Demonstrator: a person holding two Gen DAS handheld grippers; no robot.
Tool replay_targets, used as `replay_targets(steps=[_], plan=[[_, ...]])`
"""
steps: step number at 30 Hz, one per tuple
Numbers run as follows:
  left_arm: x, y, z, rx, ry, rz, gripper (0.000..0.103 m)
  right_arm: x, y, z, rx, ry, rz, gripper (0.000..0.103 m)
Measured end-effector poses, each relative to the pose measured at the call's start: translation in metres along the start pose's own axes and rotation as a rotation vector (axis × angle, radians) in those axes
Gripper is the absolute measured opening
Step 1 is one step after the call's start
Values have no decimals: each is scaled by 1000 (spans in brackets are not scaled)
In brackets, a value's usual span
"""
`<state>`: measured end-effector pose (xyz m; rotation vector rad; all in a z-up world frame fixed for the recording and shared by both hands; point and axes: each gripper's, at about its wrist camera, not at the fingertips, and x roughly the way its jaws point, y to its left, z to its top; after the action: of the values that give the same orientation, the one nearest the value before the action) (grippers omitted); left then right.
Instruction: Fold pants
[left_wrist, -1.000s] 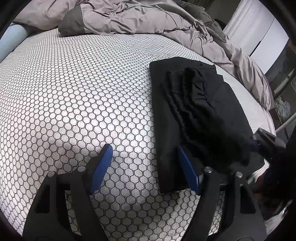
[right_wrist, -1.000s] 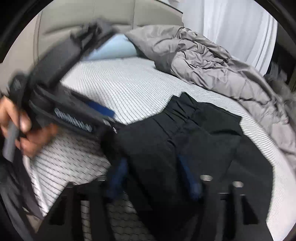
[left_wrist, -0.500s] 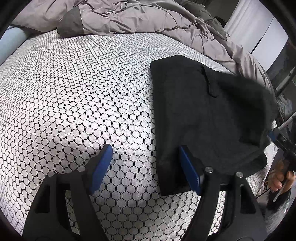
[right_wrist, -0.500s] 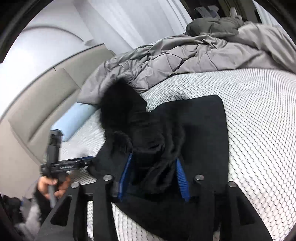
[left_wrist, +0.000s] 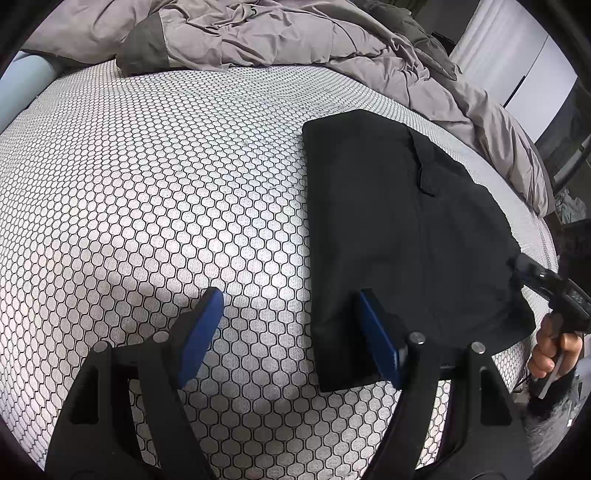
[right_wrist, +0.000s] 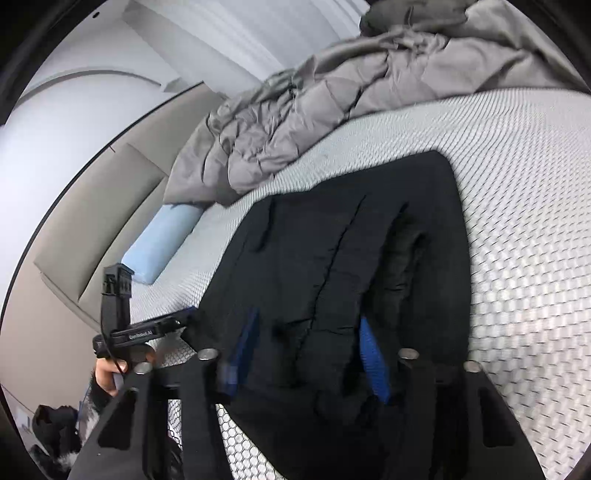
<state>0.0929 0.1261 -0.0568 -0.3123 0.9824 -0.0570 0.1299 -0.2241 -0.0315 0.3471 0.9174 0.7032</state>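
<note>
Right claw (right_wrist: 306, 354) closing, astride folded pants (right_wrist: 332, 266) on mattress (right_wrist: 517, 221).

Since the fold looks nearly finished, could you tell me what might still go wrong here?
The black pants reach the mattress edge on the right tool's side, so a tug could drag them off. That tool's jaws are closing with fabric between them, which may bunch the top layer. The left tool straddles the near edge and could catch it.

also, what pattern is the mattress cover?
White mattress cover with a black honeycomb outline pattern; clearest in the left wrist view.
</note>
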Motion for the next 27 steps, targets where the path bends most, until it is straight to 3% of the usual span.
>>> replay_targets(steps=[1,3,4,9,11,12,13,14,17,21,25,27], plan=[[0,0,0,0,0,-1,72,2,0,0,-5,1,-7,44],[-1,1,0,-2,0,-7,72,4,2,2,-16,3,-31,13],[-2,1,0,-5,0,-10,72,1,5,3,-21,-2,-16,8],[-8,5,0,-19,1,-30,72,-40,40,-2,-94,-38,64,7],[-9,6,0,-25,2,-28,72,-38,36,-5,-102,-23,-63,10],[-9,8,0,-26,3,-31,72,-30,27,-7,-121,-3,-218,16],[-9,8,0,-29,3,-33,72,-23,18,-9,-121,25,-287,19],[-9,8,0,-30,3,-30,72,-17,5,-10,-86,56,-283,23],[-11,8,1,-33,1,-23,72,-22,-25,-6,121,73,-127,29],[-10,6,-1,-31,1,-16,72,-33,-24,-4,124,43,-11,45],[-9,5,-1,-28,0,-10,72,-24,-21,-4,94,42,-16,45],[-9,5,-2,-28,1,-9,72,-21,-12,-2,60,25,-37,22]])
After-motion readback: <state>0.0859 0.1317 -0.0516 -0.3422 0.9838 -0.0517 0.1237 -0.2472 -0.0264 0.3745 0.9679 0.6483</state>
